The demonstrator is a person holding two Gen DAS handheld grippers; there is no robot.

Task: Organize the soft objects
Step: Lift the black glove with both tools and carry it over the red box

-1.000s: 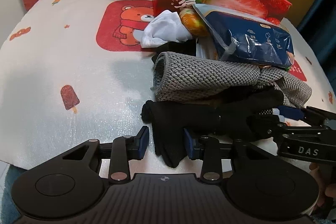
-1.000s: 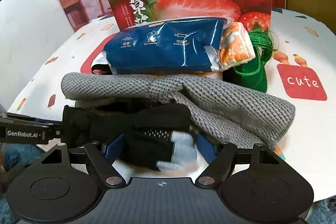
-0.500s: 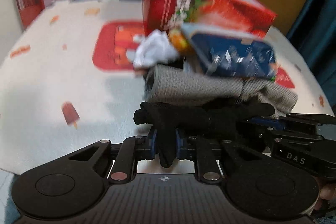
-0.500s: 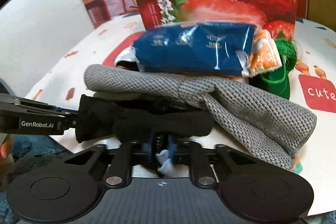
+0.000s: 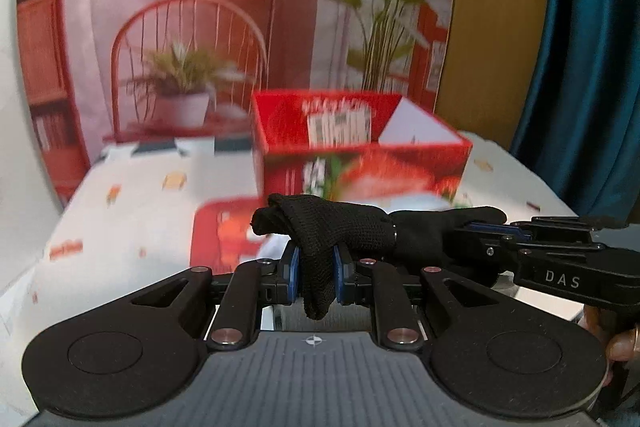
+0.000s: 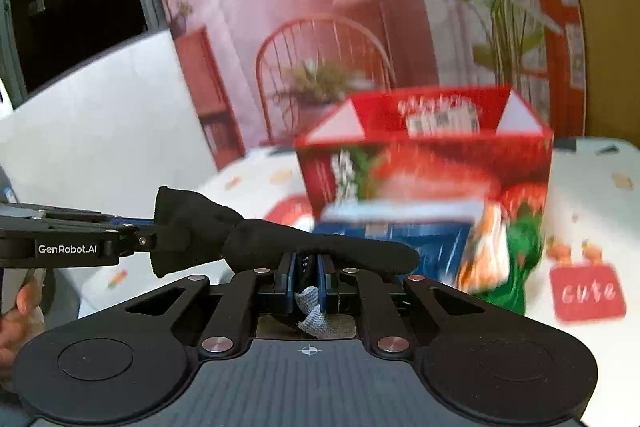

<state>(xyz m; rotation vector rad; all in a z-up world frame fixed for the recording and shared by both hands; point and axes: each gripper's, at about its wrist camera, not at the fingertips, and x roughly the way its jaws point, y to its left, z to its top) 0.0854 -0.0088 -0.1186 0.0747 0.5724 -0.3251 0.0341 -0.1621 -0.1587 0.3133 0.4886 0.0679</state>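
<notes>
A black knit glove (image 5: 340,223) hangs in the air between both grippers, stretched sideways above the table. My left gripper (image 5: 316,277) is shut on one end, with black fabric squeezed between its blue pads. My right gripper (image 6: 307,277) is shut on the other end of the glove (image 6: 280,247), and a grey cuff edge pokes out below its pads. The right gripper (image 5: 500,239) enters the left wrist view from the right; the left gripper (image 6: 132,231) enters the right wrist view from the left. A red strawberry box (image 5: 360,155) stands open behind the glove.
A blue pouch (image 6: 392,231), an orange snack packet (image 6: 488,251) and a green mesh bundle (image 6: 520,267) lie in front of the red box (image 6: 424,163). The patterned tablecloth (image 5: 132,227) stretches left. A teal curtain (image 5: 592,47) hangs at the right. A hand (image 6: 20,311) holds the left gripper's handle.
Both grippers shut on the black glove and lifted it off the pile. Both views tilted upward, so the grey knit cloth dropped out of sight and the backdrop came into view.
</notes>
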